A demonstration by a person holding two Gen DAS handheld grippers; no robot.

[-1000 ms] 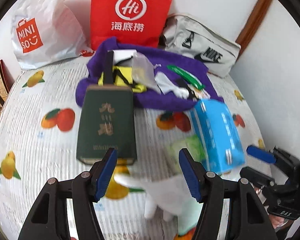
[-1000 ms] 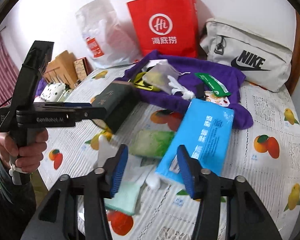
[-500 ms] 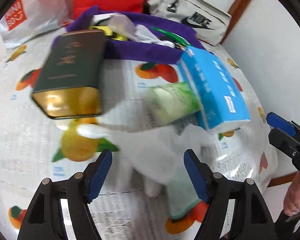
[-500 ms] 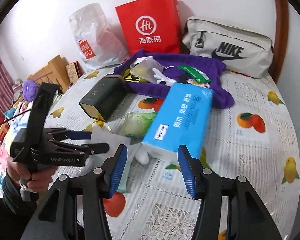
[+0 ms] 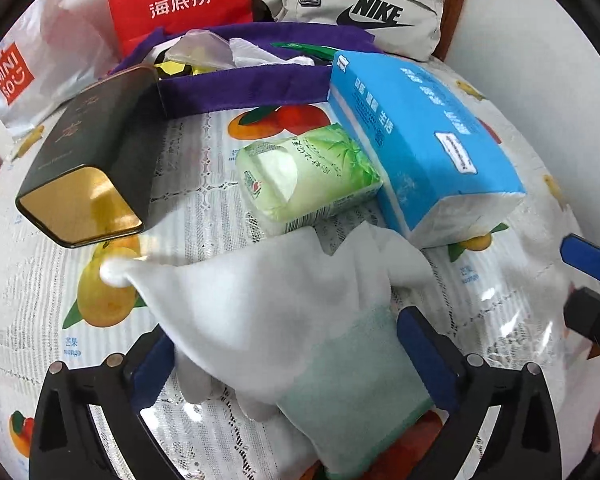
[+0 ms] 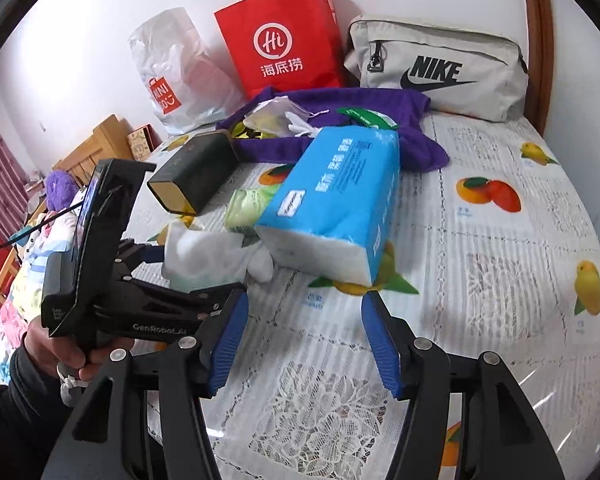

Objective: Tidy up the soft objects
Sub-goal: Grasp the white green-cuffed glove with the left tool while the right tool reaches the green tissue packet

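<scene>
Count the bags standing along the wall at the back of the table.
3. The white Miniso plastic bag is leftmost, the red paper bag stands in the middle, and the grey Nike bag lies at the right. Others may be hidden behind them.

Bare tablecloth is left open to the right of the blue tissue pack and in front of it. Passage on the left is blocked by the dark green box, the green wipes pack and the white cloth. The back is closed off by the purple cloth and bags.
</scene>
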